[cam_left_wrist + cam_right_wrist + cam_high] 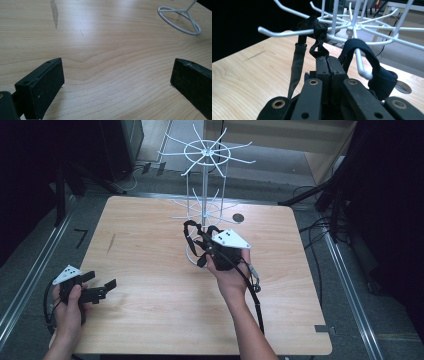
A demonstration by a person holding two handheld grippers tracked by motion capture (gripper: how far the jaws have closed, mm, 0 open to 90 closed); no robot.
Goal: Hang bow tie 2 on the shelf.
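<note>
A white wire rack (205, 155) with spoke-like hooks stands at the back middle of the wooden table (150, 320). A black fabric strap (191, 231) hangs off its lower hooks. My right gripper (204, 243) is at the rack, shut on the strap. In the right gripper view the strap (319, 32) is draped over one hook (284, 32), and the shut gripper (329, 61) pinches it just below. Another black loop (372, 60) hangs around a second hook. My left gripper (104, 278) rests low at the table's front left, open with nothing between its jaws (116, 72).
The rack's ring base (180, 21) lies ahead of the left gripper. A round dark hole (238, 218) sits in the table right of the rack. A grey smear (54, 12) marks the wood. Dark stands and cables surround the table.
</note>
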